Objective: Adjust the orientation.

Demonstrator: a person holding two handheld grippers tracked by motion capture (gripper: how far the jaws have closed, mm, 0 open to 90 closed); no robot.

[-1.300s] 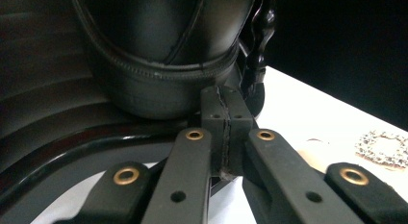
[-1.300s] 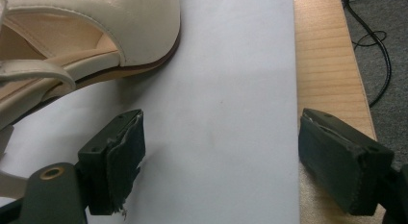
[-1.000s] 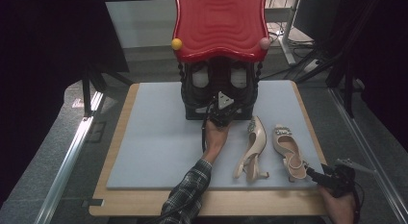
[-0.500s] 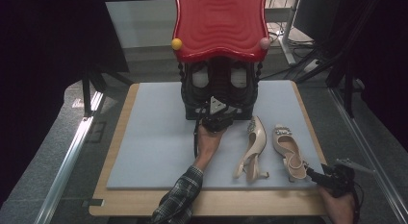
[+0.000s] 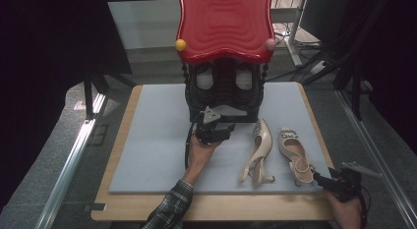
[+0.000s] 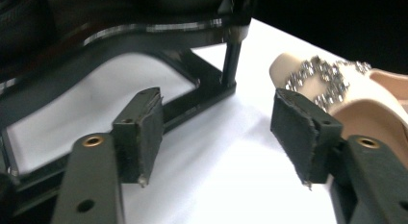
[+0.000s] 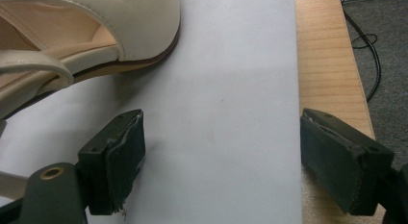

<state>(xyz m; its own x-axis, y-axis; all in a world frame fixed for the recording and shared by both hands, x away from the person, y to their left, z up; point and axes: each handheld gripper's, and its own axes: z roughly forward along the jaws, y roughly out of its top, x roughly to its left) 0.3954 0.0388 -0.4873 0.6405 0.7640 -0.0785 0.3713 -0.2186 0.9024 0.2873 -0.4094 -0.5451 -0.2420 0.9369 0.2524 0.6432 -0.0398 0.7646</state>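
At the rack's foot, my left gripper gapes wide; I should swing onto the jewelled shoe beside it, squarely. My right gripper idles wide, empty.

I can read no text, label, brand, number or sign anywhere around my tools.
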